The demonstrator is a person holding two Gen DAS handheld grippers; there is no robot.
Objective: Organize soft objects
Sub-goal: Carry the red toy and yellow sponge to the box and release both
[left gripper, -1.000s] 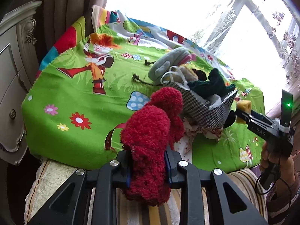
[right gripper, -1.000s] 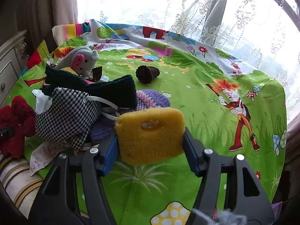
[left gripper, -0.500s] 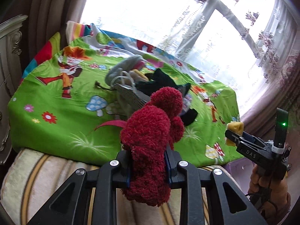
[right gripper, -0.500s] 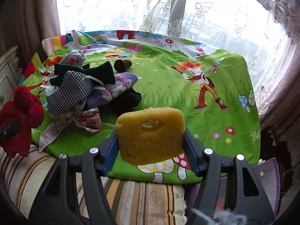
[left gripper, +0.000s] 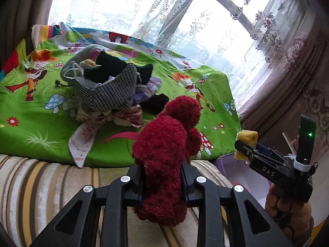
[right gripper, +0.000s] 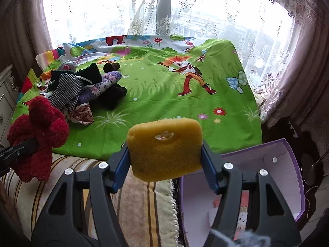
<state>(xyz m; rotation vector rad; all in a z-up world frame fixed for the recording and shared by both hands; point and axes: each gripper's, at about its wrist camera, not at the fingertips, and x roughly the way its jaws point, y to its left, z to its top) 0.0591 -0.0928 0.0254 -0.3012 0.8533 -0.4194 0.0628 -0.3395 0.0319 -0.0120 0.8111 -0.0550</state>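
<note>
My left gripper (left gripper: 162,182) is shut on a fluffy dark red plush toy (left gripper: 166,144), held above the striped blanket at the bed's near edge. The same red toy (right gripper: 39,135) shows at the left of the right wrist view. My right gripper (right gripper: 165,160) is shut on a yellow sponge (right gripper: 164,149), held just left of an open purple box (right gripper: 287,164) beside the bed. In the left wrist view the right gripper (left gripper: 244,146) with the sponge (left gripper: 247,139) sits at the right, a hand under it. A pile of soft things (left gripper: 111,86) lies on the green cartoon sheet (right gripper: 164,88).
The pile holds a checked cloth bag (left gripper: 109,94), a dark knitted piece, a purple knit (right gripper: 102,86) and a grey plush (left gripper: 82,55). A striped blanket (left gripper: 41,185) covers the bed's near edge. Lace curtains and a window stand behind. A white cabinet (right gripper: 6,94) is at the left.
Both grippers have drawn back from the pile toward the bed's near right side, each keeping its object. The purple box has come into the right wrist view.
</note>
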